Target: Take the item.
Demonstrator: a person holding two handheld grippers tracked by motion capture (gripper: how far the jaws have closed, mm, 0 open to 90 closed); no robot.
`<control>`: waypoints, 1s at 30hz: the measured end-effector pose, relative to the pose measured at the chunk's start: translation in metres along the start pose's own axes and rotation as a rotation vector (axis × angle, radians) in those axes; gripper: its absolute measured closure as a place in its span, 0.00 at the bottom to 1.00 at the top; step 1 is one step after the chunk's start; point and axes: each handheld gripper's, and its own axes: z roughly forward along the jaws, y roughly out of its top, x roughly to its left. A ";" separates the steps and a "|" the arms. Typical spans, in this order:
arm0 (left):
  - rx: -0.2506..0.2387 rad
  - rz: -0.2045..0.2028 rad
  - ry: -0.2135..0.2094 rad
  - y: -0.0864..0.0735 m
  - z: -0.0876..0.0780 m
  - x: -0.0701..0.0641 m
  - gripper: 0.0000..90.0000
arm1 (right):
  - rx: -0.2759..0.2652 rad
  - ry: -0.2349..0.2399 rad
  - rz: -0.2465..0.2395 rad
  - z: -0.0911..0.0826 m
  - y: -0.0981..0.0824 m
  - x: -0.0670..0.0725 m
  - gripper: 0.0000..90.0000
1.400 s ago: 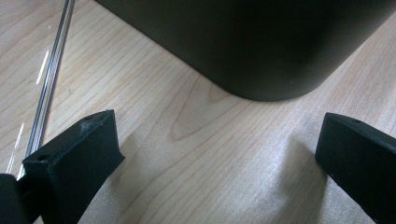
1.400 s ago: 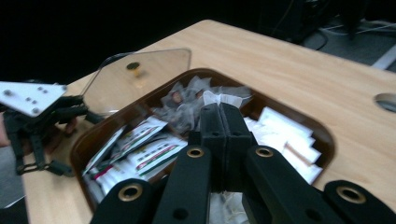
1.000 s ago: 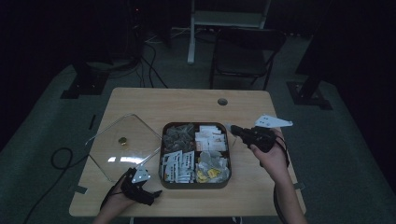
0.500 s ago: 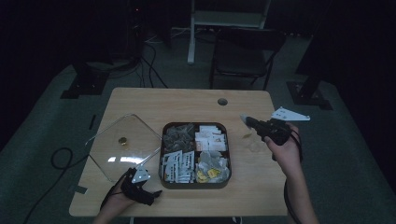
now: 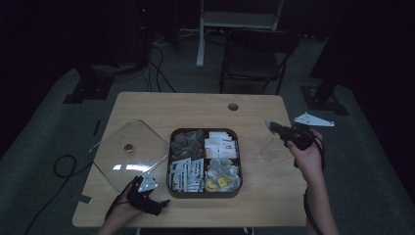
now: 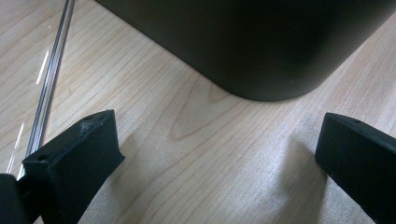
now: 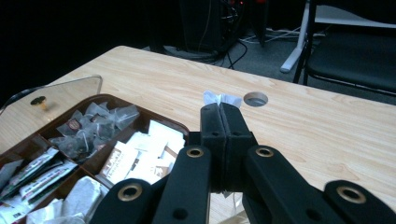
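Small white packet (image 7: 219, 99) sits pinched between my right gripper (image 7: 220, 112) jaws, only its crumpled top edge poking out past the tips; the rest hangs under the jaws, where I can't tell its shape. My right jaws are pressed together on it, out over bare table (image 5: 274, 176), well clear of the box's right wall. Step in hand, I judge: carry the packet off to the side and set it down there. To do it well, I keep the pinch firm, lower until the hanging end touches wood, then spread the jaws and lift straight up so it doesn't drag.

Left of my right tips lies the dark compartment box (image 5: 236, 161), four bays with packets and tea bags inside. Its clear lid (image 5: 128, 152) lies flat on the table beyond that, small knob up.

My left gripper (image 6: 219, 154) rests low on the table, jaws spread wide, nothing between them. The box's near corner is just ahead of its tips, the lid edge at the left jaw. I'd keep it parked.
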 end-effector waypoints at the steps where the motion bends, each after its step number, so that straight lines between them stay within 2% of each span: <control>1: 0.000 0.000 0.000 0.000 0.000 0.000 0.01 | 0.001 -0.005 0.005 0.001 -0.002 -0.002 1.00; 7: 0.000 0.000 0.001 0.000 0.000 0.000 0.01 | 0.016 -0.030 0.034 0.006 -0.012 -0.014 1.00; 16: 0.000 0.000 0.001 0.000 0.000 0.000 0.01 | 0.054 -0.057 0.075 0.016 -0.034 -0.024 1.00; 25: 0.000 0.000 0.000 0.000 0.000 0.000 0.01 | 0.079 -0.071 0.106 0.021 -0.050 -0.028 0.99; 30: 0.000 -0.001 0.001 0.000 0.000 0.000 0.01 | 0.112 -0.063 0.115 0.024 -0.057 -0.029 0.92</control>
